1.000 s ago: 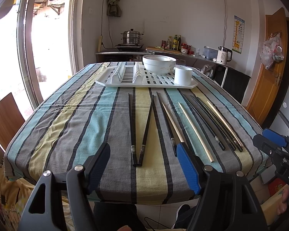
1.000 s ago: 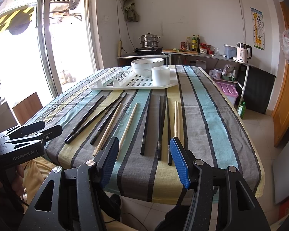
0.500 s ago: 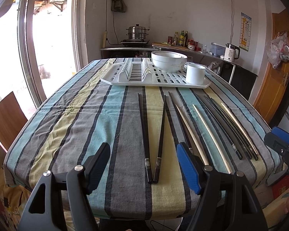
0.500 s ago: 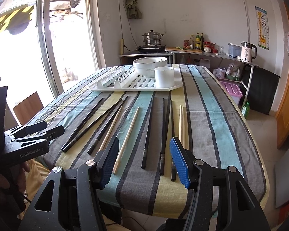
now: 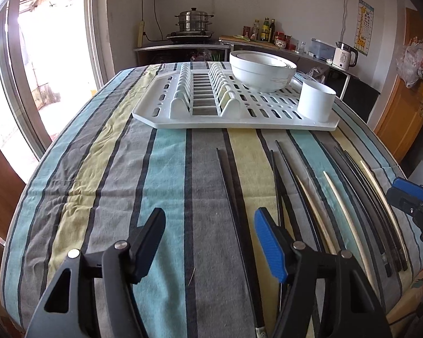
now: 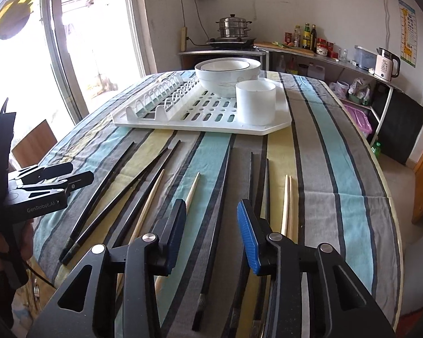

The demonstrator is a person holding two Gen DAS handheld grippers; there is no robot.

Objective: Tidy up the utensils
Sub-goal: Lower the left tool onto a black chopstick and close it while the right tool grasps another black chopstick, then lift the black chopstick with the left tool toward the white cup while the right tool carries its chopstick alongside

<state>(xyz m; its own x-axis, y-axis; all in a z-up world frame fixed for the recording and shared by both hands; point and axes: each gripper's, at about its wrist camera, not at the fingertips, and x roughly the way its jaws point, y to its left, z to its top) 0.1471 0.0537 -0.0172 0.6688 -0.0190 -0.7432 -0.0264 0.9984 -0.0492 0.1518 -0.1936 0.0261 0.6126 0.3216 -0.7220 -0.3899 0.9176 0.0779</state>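
Black and pale wooden chopsticks (image 6: 211, 225) lie lengthwise on a striped tablecloth (image 5: 98, 183), tips toward the white drying rack (image 5: 239, 118). Left tongs (image 5: 210, 235) and right tongs (image 6: 211, 222) hover above, both spread open, gripping nothing.

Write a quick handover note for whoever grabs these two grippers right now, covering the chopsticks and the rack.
Left gripper: open, empty, low over the tablecloth, above the leftmost black chopstick.
Right gripper: open, empty, over the black chopstick in the middle of the row.
Chopsticks: black and wooden ones, including a wooden pair, all lie loose on the cloth in front of the drying rack.
On the rack: stacked bowls and a white cup.
Done: nothing sorted.
Left: everything, presumably gathering the chopsticks into the cup.
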